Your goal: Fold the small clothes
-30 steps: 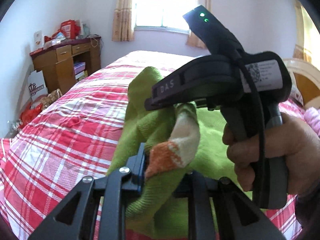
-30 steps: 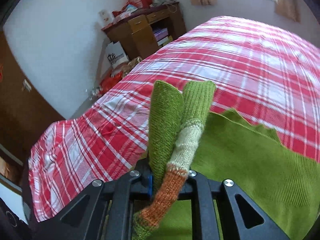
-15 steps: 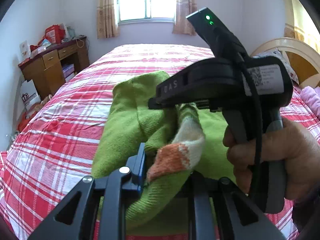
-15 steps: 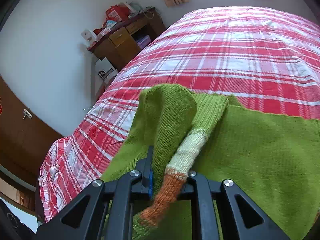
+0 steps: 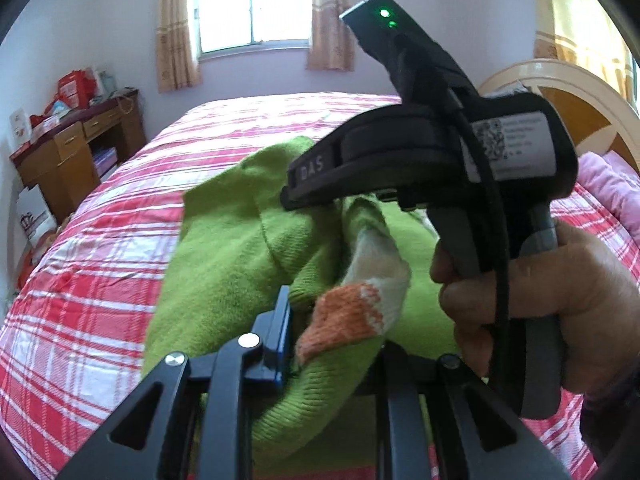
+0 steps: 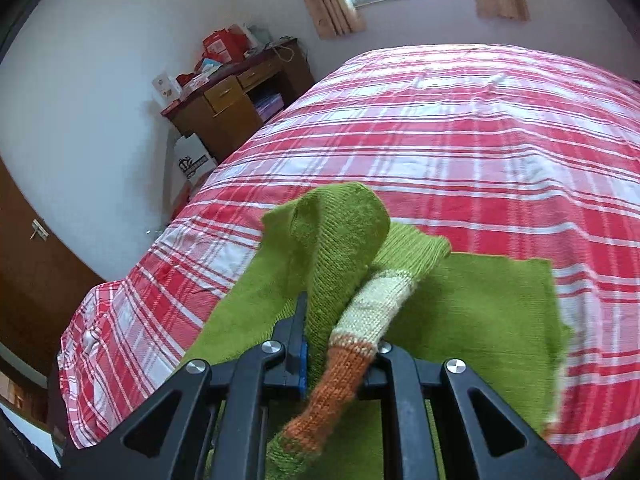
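Both grippers, left gripper (image 5: 332, 332) and right gripper (image 6: 340, 344), stay clamped on the green knit sweater (image 6: 472, 304), now carried further across the red plaid bedspread (image 6: 460, 140); fold halfway.

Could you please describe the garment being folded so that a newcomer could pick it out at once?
Find the bed under its red-and-white plaid cover. The green knitted sweater lies on it, with both grippers clamped on its bunched knit. Its cream and orange cuff bands set it apart.

1. The green knit sweater (image 6: 472, 304) lies partly flat on the red plaid bedspread.
2. One bunched edge is lifted off its flat body.
3. Its sleeve (image 6: 376, 304) has a cream band and an orange cuff and lies folded over the body.
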A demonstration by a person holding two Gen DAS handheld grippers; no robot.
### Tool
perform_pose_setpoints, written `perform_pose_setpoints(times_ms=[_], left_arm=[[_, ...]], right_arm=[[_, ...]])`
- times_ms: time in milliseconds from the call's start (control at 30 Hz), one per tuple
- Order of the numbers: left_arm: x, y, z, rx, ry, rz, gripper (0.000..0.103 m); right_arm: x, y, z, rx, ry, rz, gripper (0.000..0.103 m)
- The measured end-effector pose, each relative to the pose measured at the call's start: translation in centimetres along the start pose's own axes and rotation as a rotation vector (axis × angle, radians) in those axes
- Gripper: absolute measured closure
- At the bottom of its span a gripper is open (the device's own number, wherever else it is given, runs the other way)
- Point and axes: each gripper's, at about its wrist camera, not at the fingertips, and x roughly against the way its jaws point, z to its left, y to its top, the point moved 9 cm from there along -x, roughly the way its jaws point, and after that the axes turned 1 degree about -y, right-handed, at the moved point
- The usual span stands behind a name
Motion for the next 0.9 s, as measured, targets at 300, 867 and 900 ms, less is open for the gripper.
perform_pose_setpoints(times_ms=[300, 867, 900], left_arm=[[-1.5, -0.8, -4.8, -0.08, -0.046, 0.038, 0.084], [2.0, -3.0, -5.7, -0.157, -0.098, 0.029, 0.07], [3.0, -3.6, -5.2, -0.164, -0.101, 0.017, 0.07]], right_arm=[[2.0, -2.6, -6.5, -0.064, -0.04, 0.005, 0.091], [3.2, -5.6, -12.2, -0.314, 0.16, -0.018, 0.085], [4.1, -6.0, -12.5, -0.337, 0.167, -0.017, 0.084]])
